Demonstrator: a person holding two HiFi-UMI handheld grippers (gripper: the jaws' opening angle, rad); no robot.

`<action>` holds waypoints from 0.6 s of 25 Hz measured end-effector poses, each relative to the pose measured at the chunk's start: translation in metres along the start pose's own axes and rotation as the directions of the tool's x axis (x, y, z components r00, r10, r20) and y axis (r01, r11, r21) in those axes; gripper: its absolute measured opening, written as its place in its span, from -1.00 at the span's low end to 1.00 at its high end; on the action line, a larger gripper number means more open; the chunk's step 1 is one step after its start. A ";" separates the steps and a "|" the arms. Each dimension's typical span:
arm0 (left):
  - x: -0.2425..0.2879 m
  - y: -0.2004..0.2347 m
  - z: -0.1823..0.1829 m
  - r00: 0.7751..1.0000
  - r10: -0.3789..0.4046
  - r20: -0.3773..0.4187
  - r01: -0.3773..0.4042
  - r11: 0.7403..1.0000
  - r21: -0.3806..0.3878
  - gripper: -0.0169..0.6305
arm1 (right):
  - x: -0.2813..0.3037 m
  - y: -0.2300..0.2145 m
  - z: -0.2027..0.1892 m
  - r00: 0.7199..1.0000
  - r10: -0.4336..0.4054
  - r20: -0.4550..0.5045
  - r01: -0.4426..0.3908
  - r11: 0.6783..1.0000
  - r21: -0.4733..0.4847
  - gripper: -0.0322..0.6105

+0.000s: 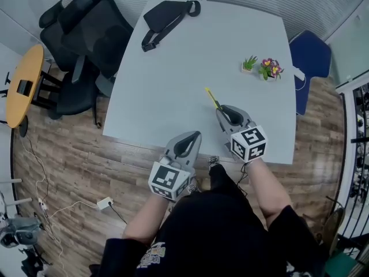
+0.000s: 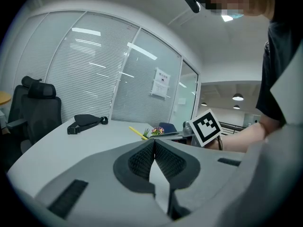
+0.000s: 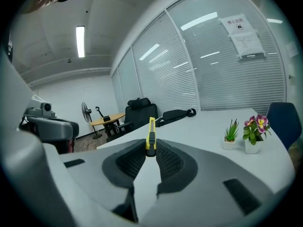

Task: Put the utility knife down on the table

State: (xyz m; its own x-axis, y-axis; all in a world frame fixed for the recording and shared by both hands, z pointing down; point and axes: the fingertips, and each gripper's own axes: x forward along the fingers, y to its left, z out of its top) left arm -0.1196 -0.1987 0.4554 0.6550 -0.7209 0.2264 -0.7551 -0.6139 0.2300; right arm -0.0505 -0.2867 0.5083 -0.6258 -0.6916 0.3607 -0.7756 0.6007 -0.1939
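Note:
A slim yellow utility knife [image 1: 212,98] sticks out forward from my right gripper [image 1: 221,111], whose jaws are shut on its near end above the white table [image 1: 173,79]. In the right gripper view the knife [image 3: 151,136] stands up between the closed pads, its tip pointing away. The same knife [image 2: 138,134] shows small in the left gripper view, beside the right gripper's marker cube [image 2: 206,126]. My left gripper [image 1: 196,134] hovers over the table's near edge, jaws shut with nothing between them.
A black sling bag [image 1: 166,17] lies at the table's far side. Two small potted plants [image 1: 262,67] stand at the right. Black office chairs [image 1: 81,39] crowd the left edge, a blue chair [image 1: 310,56] sits at the right, and a round wooden table [image 1: 24,82] is far left.

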 end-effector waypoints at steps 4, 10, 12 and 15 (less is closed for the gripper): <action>0.009 0.010 -0.006 1.000 0.014 -0.010 -0.014 1.000 -0.023 -0.93 | 0.021 -0.011 -0.018 0.998 0.013 -0.056 -0.013 1.000 0.010 -0.68; 0.026 0.020 -0.021 0.999 0.026 -0.033 -0.027 0.998 -0.059 -0.93 | 0.047 -0.034 -0.052 0.990 0.014 -0.143 -0.010 0.999 0.030 -0.68; 0.032 0.019 -0.026 0.999 0.023 -0.044 -0.026 0.997 -0.069 -0.93 | 0.053 -0.042 -0.065 0.984 0.011 -0.179 -0.005 0.999 0.033 -0.68; 0.038 0.018 -0.031 0.998 0.019 -0.062 -0.024 0.997 -0.077 -0.93 | 0.060 -0.052 -0.085 0.971 0.008 -0.237 0.000 0.999 0.036 -0.68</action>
State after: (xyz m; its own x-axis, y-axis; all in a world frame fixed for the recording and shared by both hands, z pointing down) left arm -0.1071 -0.2274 0.4974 0.6408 -0.7114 0.2886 -0.7663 -0.5701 0.2963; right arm -0.0407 -0.3247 0.6175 -0.5949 -0.5717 0.5650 -0.7781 0.5860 -0.2263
